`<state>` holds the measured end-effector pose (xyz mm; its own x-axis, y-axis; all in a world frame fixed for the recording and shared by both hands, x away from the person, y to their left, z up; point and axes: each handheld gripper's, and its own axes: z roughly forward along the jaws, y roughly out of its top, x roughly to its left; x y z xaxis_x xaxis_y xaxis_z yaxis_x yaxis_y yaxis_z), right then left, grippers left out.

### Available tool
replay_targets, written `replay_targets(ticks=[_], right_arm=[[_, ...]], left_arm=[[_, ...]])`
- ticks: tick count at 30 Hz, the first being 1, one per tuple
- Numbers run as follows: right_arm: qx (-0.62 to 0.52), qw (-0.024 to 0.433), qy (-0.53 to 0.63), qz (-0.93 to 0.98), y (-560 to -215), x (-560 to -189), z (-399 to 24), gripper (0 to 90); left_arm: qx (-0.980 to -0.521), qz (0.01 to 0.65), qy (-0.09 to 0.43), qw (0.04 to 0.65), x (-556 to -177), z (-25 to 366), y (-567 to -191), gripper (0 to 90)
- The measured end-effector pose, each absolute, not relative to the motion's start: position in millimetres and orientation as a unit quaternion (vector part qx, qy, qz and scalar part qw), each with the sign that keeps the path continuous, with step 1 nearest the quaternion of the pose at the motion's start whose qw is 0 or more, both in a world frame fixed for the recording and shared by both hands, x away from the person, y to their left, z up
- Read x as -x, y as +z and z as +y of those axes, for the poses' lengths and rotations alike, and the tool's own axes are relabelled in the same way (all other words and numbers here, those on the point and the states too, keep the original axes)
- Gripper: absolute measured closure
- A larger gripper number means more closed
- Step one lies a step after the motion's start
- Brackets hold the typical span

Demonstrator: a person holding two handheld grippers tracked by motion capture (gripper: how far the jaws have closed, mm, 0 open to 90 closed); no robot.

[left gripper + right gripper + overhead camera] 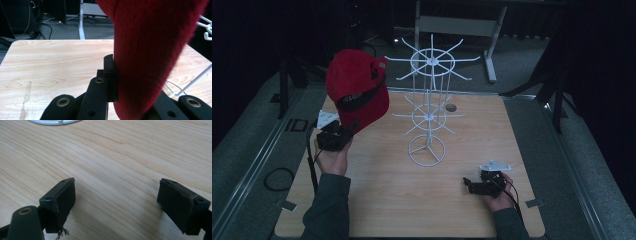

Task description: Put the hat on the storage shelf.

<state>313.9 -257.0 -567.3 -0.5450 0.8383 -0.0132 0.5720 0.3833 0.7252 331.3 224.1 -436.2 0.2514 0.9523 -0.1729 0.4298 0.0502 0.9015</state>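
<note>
Jaws of left gripper (343, 134) clamp red cap (357, 87) (apparently its brim); right gripper (117, 197) gapes.

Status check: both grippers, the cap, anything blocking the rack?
Left hand-held gripper shut on red fabric cap, held aloft. Right hand-held gripper open, low over wooden table. White wire hook rack upright right of cap, nothing between.

A light wooden table (377, 210) with rounded corners is seen, set on a grey floor (252, 135). Near its middle, toward the far edge, a white wire rack (427, 117) is stood on a ring base (two tiers of hooks).
</note>
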Motion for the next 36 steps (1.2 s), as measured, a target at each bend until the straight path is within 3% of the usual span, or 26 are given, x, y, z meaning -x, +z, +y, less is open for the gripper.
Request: replay_targets(ticks=[36], right_arm=[[-0.437,0.194,0.345,0.808,-567.4,-313.8,-256.8,15.0]], left_arm=[[-0.616,0.537,0.283,0.501,-325.7,225.8,-398.5,86.1]])
